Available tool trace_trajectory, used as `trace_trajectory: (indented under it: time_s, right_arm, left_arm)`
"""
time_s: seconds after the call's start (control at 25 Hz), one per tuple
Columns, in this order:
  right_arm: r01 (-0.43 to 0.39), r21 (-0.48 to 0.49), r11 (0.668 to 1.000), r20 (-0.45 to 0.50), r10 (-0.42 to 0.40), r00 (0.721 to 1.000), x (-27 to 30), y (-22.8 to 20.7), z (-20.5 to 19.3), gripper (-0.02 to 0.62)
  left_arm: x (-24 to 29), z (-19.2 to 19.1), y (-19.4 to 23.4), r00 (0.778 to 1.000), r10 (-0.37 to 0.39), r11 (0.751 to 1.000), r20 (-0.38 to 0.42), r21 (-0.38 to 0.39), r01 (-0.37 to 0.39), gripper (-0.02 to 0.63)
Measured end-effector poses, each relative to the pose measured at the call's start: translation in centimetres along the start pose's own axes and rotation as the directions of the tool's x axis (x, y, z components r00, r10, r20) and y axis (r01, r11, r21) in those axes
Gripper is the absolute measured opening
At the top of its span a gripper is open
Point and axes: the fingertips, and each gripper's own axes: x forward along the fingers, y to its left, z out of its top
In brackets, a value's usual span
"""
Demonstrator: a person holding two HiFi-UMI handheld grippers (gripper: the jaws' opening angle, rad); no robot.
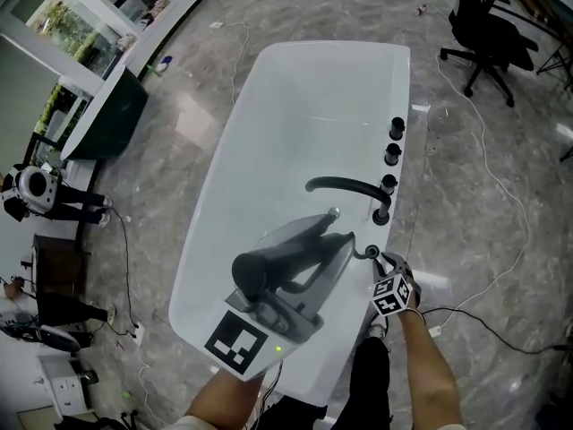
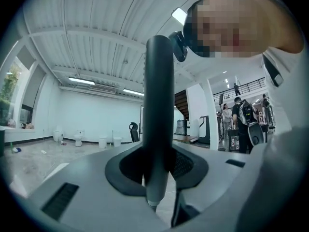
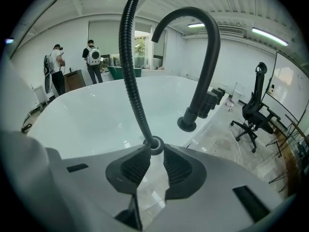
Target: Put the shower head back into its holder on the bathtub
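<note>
Two grippers checked. My left gripper [image 1: 337, 227] [image 2: 159, 164] is clenched on the shower head [image 1: 255, 274] [image 2: 159, 105], with the pads gripping its dark handle partway along. The long axis is near upright: the upper end rises toward my head, and the lower end, with its metal tip, points down into the bathtub [image 1: 304, 115] [image 3: 96, 110]. It is held over the basin, on my side of the black spout [image 1: 345, 186] [image 3: 207, 57].

My right gripper [image 1: 380, 260] [image 3: 154, 154] sits over the rim, just nearer me than the spout's base, with its jaws a little apart. The ribbed hose [image 3: 129, 66] rises from its rim socket [image 1: 371, 252] [image 3: 155, 145] right at the jaw tips. I see no pad pressing on it. Knobs [image 1: 391, 155] stand on the rim beyond the spout.
</note>
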Motion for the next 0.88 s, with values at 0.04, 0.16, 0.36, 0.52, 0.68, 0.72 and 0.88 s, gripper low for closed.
trace_trajectory:
  time_s: [0.04,0.16,0.36,0.52,0.68,0.72,0.88]
  right_arm:
    - [0.005,0.018,1.000,0.014,-0.005,1.000,-0.6,0.0,0.1,0.072]
    - [0.023,0.085,0.996,0.085,-0.031,0.996,-2.8,-0.2,1.4,0.072]
    - [0.036,0.194,0.980,0.233,-0.082,0.969,-7.6,-0.8,4.7,0.072]
    - [0.032,0.277,0.960,0.319,-0.123,0.940,-11.1,-1.0,5.9,0.072]
    - [0.031,0.328,0.944,0.362,-0.156,0.919,-12.8,-1.6,5.4,0.071]
    - [0.032,0.337,0.941,0.369,-0.163,0.915,-13.0,-1.8,5.1,0.071]
    - [0.042,0.339,0.940,0.405,-0.186,0.895,-13.3,-2.5,4.4,0.072]
  left_arm:
    - [0.2,-0.3,-0.3,1.000,-0.008,1.000,-0.003,-0.006,0.008,0.106]
    - [1.1,-1.9,-1.1,0.999,-0.029,0.999,-0.016,-0.028,0.029,0.106]
    - [2.8,-6.3,-2.1,0.997,-0.057,0.997,-0.058,-0.057,0.054,0.106]
    - [3.7,-11.3,-2.3,0.993,-0.065,0.994,-0.098,-0.095,0.056,0.106]
    - [4.4,-16.0,-1.7,0.993,-0.040,0.992,-0.114,-0.120,0.026,0.106]
    - [4.5,-17.0,-1.6,0.992,-0.033,0.992,-0.121,-0.129,0.017,0.106]
    - [5.0,-21.3,-1.2,0.991,-0.009,0.986,-0.136,-0.169,-0.014,0.106]
